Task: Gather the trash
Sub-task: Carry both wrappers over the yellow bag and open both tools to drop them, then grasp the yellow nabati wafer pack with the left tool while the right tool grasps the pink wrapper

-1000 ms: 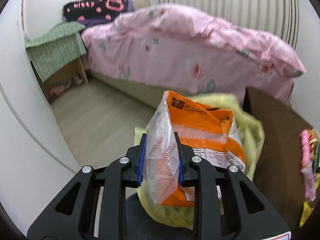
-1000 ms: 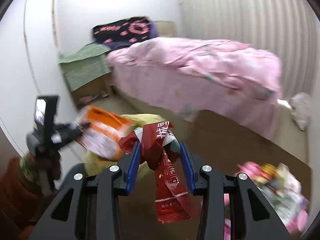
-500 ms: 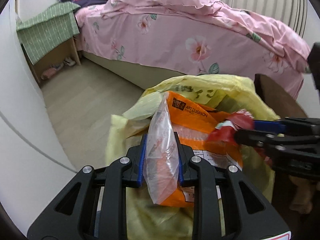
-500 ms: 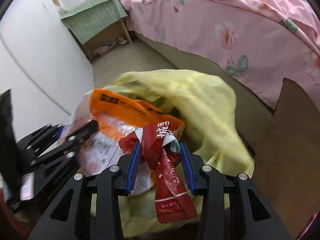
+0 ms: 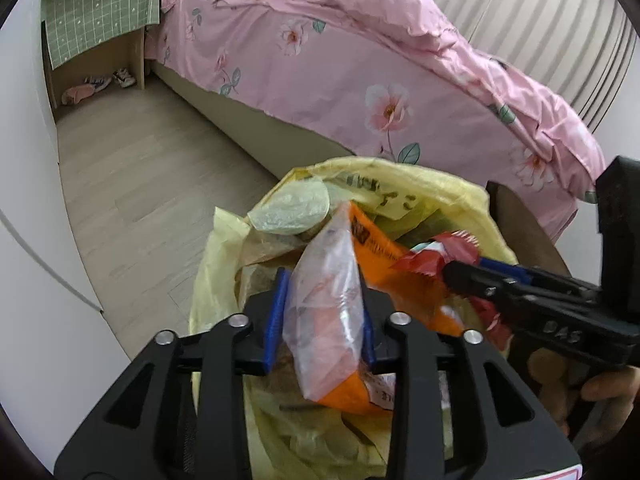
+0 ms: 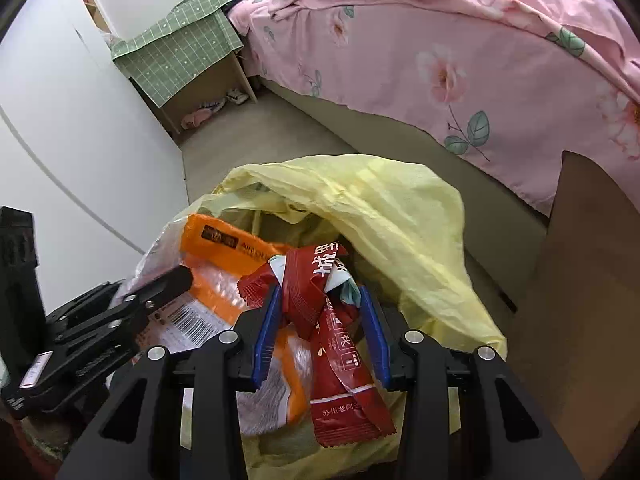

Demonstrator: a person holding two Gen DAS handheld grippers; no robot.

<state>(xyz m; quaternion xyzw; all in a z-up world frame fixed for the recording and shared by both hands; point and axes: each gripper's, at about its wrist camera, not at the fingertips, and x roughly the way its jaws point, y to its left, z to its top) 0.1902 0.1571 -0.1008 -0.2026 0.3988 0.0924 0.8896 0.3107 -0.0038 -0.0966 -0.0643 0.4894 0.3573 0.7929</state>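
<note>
While lifted clear of bag a second before, now brought over mouth of yellow trash bag [image 5: 404, 196], so drop judged next. Left tool [image 5: 320, 316] clamped on orange air-cushion packet [image 5: 332, 320], long axis pointing away, down into bag. Right tool [image 6: 322, 332] clamped on red snack wrapper [image 6: 332, 344], hanging lengthwise toward camera.

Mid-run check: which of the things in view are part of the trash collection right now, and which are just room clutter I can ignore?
Part of the job:
- orange wrapper, in the left gripper
- red wrapper, in the right gripper
- yellow trash bag, open below both

Just lying about:
- pink bed cover
- green checked cloth
- shoes under the stand
</note>
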